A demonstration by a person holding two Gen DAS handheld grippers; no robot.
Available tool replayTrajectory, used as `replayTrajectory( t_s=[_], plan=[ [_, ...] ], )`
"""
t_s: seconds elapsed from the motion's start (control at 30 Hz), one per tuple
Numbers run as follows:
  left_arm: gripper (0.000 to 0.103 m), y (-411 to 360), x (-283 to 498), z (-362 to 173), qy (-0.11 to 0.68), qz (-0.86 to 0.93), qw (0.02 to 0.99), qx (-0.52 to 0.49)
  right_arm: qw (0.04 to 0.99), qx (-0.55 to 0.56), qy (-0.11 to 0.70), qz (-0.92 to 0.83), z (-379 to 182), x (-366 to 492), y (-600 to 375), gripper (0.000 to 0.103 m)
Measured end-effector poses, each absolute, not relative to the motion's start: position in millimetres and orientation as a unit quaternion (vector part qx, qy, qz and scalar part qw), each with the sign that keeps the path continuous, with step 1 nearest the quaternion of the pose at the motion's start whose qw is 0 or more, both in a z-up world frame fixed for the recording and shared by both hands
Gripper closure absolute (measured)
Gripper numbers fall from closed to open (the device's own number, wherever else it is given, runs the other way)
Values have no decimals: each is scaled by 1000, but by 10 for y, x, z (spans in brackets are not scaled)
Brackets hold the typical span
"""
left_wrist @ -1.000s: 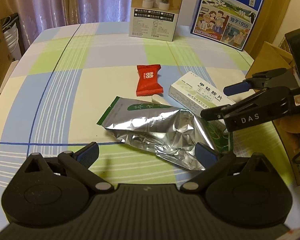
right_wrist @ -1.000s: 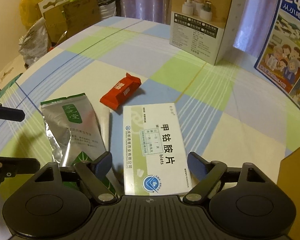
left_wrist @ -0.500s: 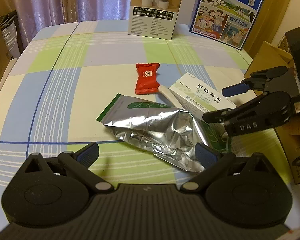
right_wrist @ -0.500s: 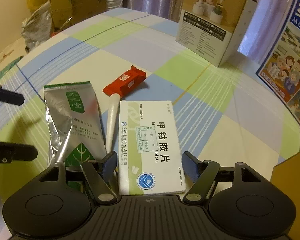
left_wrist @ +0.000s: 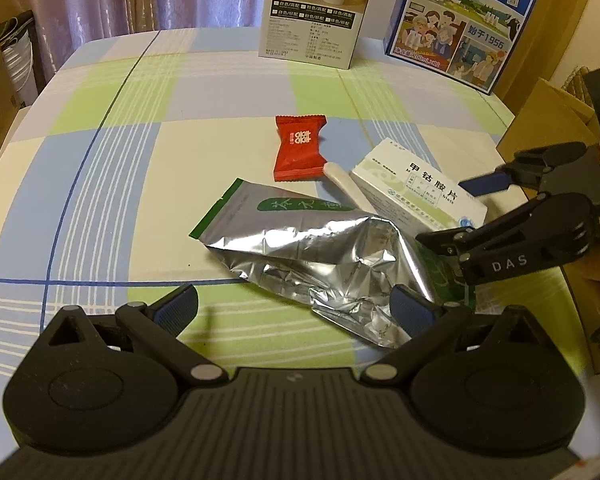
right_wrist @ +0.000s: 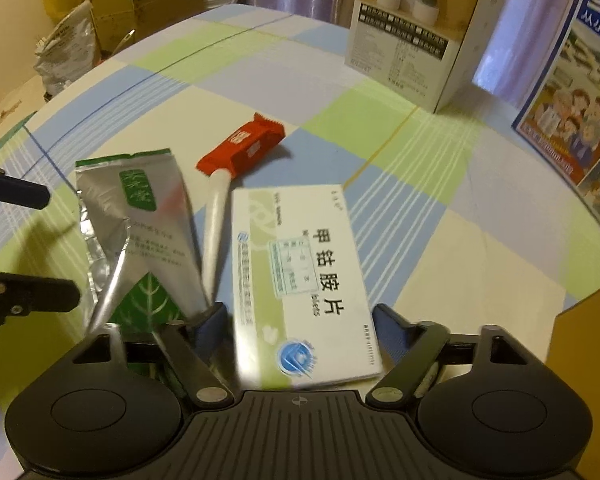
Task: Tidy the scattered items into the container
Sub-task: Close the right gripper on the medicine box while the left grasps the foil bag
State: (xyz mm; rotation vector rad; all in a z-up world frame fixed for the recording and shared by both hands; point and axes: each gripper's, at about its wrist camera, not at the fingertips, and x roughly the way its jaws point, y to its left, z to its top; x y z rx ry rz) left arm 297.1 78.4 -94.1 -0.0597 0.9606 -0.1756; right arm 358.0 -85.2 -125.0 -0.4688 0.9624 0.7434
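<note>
A white and green medicine box (right_wrist: 304, 280) lies on the checked tablecloth between the open fingers of my right gripper (right_wrist: 296, 322); it also shows in the left wrist view (left_wrist: 416, 196). A crumpled silver and green foil pouch (left_wrist: 324, 256) lies in front of my open, empty left gripper (left_wrist: 296, 306); it also shows in the right wrist view (right_wrist: 140, 232). A red candy wrapper (left_wrist: 300, 148) and a white stick (left_wrist: 344, 184) lie beyond. The right gripper (left_wrist: 460, 208) shows at the right in the left wrist view. A brown cardboard box (left_wrist: 556, 128) stands at the table's right edge.
A beige product box (left_wrist: 312, 12) and a blue milk carton (left_wrist: 460, 16) stand at the far side of the table. Cardboard boxes and bags (right_wrist: 100, 12) sit on the floor beyond the table's left edge. The table's left half (left_wrist: 100, 160) holds nothing.
My right gripper has moved forward, and the medicine box now lies deeper between its fingers. The left gripper has drawn back and up slightly. The items have stayed in place.
</note>
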Motion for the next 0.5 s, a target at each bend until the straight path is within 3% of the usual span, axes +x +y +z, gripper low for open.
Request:
replayTrajectory(
  t_s=[0.5],
  plan=[
    [3, 921, 2791, -818, 463, -85, 882, -25, 783, -172, 476, 361, -1217, 3018, -929, 35]
  ],
)
